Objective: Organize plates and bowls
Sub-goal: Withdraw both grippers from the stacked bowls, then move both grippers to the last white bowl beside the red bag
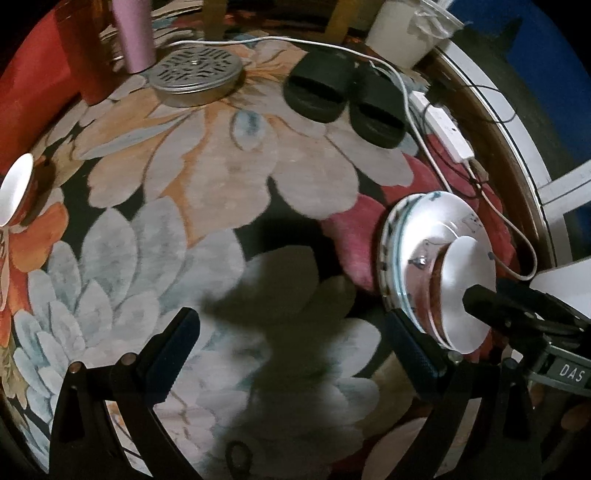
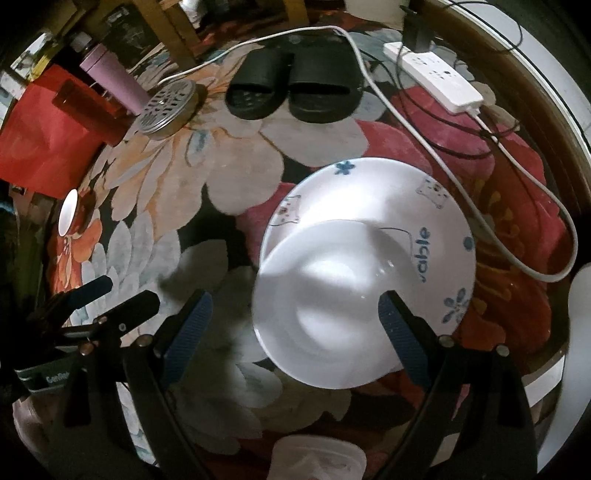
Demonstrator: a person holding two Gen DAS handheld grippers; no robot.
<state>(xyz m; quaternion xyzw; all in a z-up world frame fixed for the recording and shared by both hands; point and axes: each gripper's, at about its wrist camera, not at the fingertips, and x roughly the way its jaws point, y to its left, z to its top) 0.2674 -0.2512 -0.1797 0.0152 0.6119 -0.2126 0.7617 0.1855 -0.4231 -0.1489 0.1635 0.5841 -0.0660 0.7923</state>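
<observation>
A white bowl (image 2: 332,317) sits on a stack of white plates with blue drawings (image 2: 439,229) on the floral rug. My right gripper (image 2: 295,314) is open, its jaws wide apart, the right finger over the bowl's inside and the left finger beside its rim. The stack with the bowl also shows at the right of the left wrist view (image 1: 443,273). My left gripper (image 1: 291,332) is open and empty over the rug, left of the stack. A second white bowl (image 1: 13,188) lies at the far left; it also shows in the right wrist view (image 2: 68,218).
Black slippers (image 2: 291,88), a round metal lid (image 2: 168,107), a pink bottle (image 2: 110,77), a red tumbler (image 2: 92,114) and a white power strip (image 2: 436,77) with cables lie at the rug's far side. A white bin (image 1: 406,29) stands at the back right.
</observation>
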